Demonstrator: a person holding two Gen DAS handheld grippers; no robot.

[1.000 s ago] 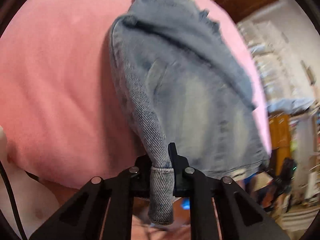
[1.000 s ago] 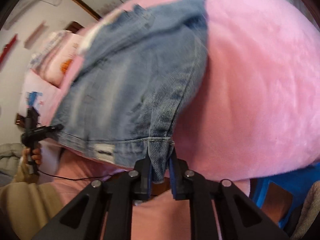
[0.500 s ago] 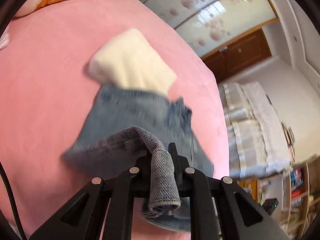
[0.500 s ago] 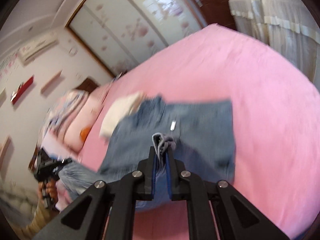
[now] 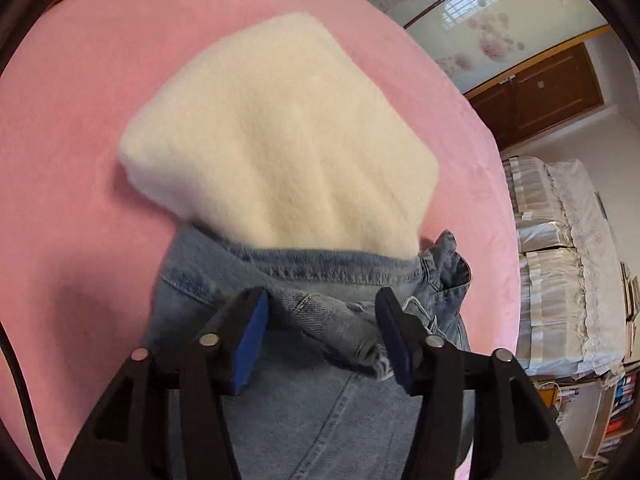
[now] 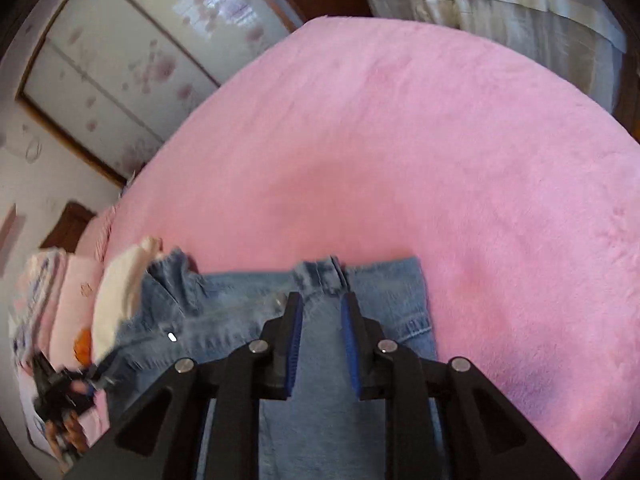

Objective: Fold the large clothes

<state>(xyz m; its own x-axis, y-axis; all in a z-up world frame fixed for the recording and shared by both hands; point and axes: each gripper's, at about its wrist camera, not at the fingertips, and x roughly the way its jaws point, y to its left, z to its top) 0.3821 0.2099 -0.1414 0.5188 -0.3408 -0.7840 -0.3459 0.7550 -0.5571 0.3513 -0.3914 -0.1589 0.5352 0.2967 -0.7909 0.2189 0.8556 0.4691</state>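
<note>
One denim jacket (image 5: 304,408) lying folded on the pink bed (image 5: 80,160), spread flat below both cameras. One cream fleece hood or collar piece (image 5: 276,132) lying just past the jacket's upper seam, its near edge touching the denim; whether joined to the jacket or a separate garment, cannot tell.

Left gripper (image 5: 322,320) with jaws well apart, just been opening. A crumpled denim cuff lying loose between the blue pads (image 5: 250,336), pressed by neither. Right gripper (image 6: 322,328) with jaws parted by a narrower gap, also just been opening. Flat denim seen through the gap, no fabric pinched; a bunched cuff or fold (image 6: 320,272) lying just beyond the fingertips.

No containers in either view. One small bright metal button (image 6: 172,337) on the denim in the right wrist view. One stack of pale pillows or bedding (image 6: 52,292) at the head of the bed, blurred, with an orange print partly covered by the cream piece. One wardrobe with flower-patterned sliding doors (image 5: 480,12), one brown wooden door (image 5: 552,92), one run of pale curtains (image 5: 560,260), one bookshelf (image 5: 616,412) cut off at the right rim.

At the lower left of the right wrist view, a hand (image 6: 66,428) on a dark device, smeared by motion and too blurred to make out further. Near hem of the jacket hidden behind the gripper bodies in both views. Jacket's far left side blurred.
</note>
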